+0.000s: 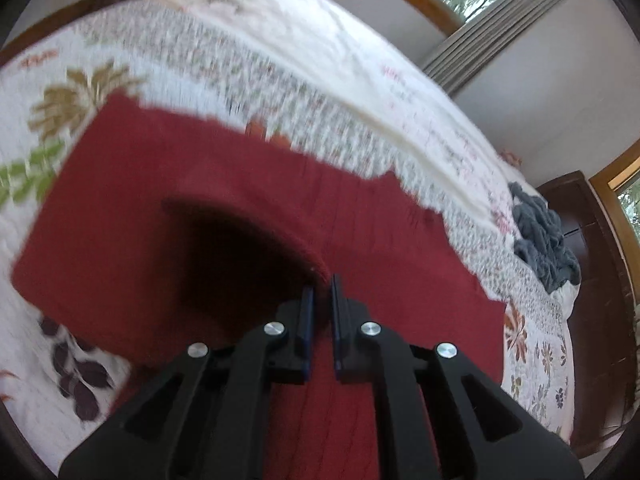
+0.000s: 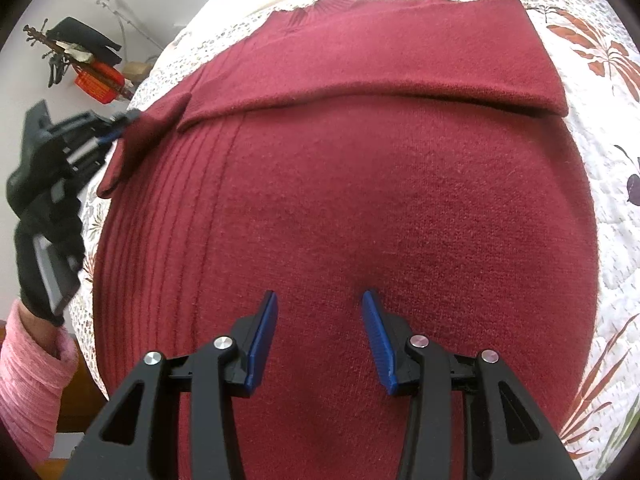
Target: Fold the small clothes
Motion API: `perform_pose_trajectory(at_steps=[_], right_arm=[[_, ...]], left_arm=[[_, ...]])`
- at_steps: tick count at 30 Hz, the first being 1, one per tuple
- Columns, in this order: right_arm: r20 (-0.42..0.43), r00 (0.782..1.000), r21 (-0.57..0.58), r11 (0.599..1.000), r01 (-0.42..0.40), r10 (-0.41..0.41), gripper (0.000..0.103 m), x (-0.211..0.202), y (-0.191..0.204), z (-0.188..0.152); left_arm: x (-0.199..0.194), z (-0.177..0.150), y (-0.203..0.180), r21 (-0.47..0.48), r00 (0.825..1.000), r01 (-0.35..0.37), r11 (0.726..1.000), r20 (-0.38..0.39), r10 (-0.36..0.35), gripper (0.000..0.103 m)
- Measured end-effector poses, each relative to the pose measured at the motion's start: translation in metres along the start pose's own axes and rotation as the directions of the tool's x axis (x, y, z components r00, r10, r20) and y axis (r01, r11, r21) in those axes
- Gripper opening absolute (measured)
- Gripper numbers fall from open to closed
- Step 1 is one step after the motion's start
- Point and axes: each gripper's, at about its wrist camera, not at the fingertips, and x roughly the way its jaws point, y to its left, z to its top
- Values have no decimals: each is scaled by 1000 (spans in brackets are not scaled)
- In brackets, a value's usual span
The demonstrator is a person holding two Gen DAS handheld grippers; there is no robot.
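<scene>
A dark red knitted sweater (image 2: 360, 200) lies spread on the bed, one sleeve (image 2: 400, 64) folded across its upper part. My right gripper (image 2: 319, 312) hovers open just above the sweater's body, nothing between its blue pads. In the left wrist view my left gripper (image 1: 322, 292) is shut on the red sweater's sleeve end (image 1: 256, 216), lifted off the sweater (image 1: 400, 248). The right wrist view shows the left gripper (image 2: 124, 122) at the far left, pinching that sleeve end (image 2: 148, 136) by the sweater's side.
A floral quilt (image 1: 240, 52) covers the bed. A grey crumpled garment (image 1: 544, 240) lies at the bed's far right. A gloved hand (image 2: 44, 216) with a pink sleeve (image 2: 32, 380) holds the left gripper. Curtain and window (image 1: 480, 20) stand behind; a clothes rack (image 2: 80, 60) is beyond the bed.
</scene>
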Motion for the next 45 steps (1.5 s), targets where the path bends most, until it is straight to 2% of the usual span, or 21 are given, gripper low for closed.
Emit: perform_pose_trajectory(at_steps=[5, 9, 12, 16, 18, 21, 24, 25, 27, 29, 32, 34, 35, 36, 37, 38, 40, 43, 45], right_arm=[[-6, 1000, -5, 1000, 9, -9, 46, 3, 2, 2], [-12, 1000, -10, 1000, 14, -14, 49, 5, 4, 3], [-16, 1000, -26, 999, 23, -23, 50, 6, 7, 4], [-23, 999, -32, 999, 37, -38, 52, 9, 10, 5], [-25, 999, -26, 999, 43, -44, 53, 10, 11, 5], [-29, 998, -27, 998, 52, -53, 53, 10, 13, 7], [-36, 998, -20, 998, 51, -52, 53, 9, 14, 8], [-37, 998, -18, 999, 51, -52, 53, 8, 14, 9], [-35, 998, -17, 998, 58, -58, 53, 6, 16, 12], [-29, 998, -16, 998, 58, -59, 53, 3, 20, 19], [-24, 1000, -10, 1000, 14, -14, 55, 1, 32, 36], [-25, 1000, -12, 1000, -18, 17, 55, 3, 45, 52], [-25, 999, -16, 999, -43, 43, 55, 5, 55, 63], [-25, 998, -21, 998, -56, 55, 55, 8, 63, 72], [-26, 998, -37, 997, -64, 63, 55, 13, 77, 84], [-25, 997, -51, 996, -72, 70, 55, 16, 88, 92], [-19, 996, -77, 993, -87, 85, 55, 26, 108, 109], [-39, 990, -88, 986, -139, 136, 54, 48, 141, 133], [-67, 983, -67, 983, -173, 168, 54, 66, 156, 148]], left_arm=[[17, -20, 14, 16, 995, -30, 999, -90, 31, 10], [-7, -34, 25, 2, 995, 4, 1000, -101, -4, 11], [-42, -36, 28, 19, 1000, 3, 1000, -29, -3, 11], [-65, -13, 17, 51, 998, 17, 999, 55, -19, 11], [-59, 1, 11, 62, 998, 15, 998, 66, -20, 11], [-37, 11, 13, 48, 1000, 20, 999, 18, -21, 11], [0, 11, 37, -10, 997, -19, 1000, -70, 19, 10], [8, 8, 45, -22, 995, -38, 999, -90, 36, 5], [18, 3, 57, -34, 995, -22, 999, -102, 18, 2], [20, 4, 65, -45, 994, 9, 999, -105, -14, 2], [15, 6, 74, -113, 990, 58, 992, -121, -72, 2], [-2, 11, 72, -103, 993, 58, 993, -92, -67, 1], [-12, 14, 70, -78, 996, 48, 996, -66, -53, 5], [-24, 18, 67, -34, 999, 19, 999, -30, -20, 16], [-34, 21, 64, 4, 1000, -25, 1000, 0, 25, 33], [-41, 25, 63, 39, 997, -80, 996, 26, 79, 40], [-54, 33, 63, 104, 986, -154, 983, 76, 146, 47], [-60, 42, 72, 131, 978, -201, 971, 84, 191, 56], [-61, 50, 82, 132, 977, -206, 970, 73, 198, 59]])
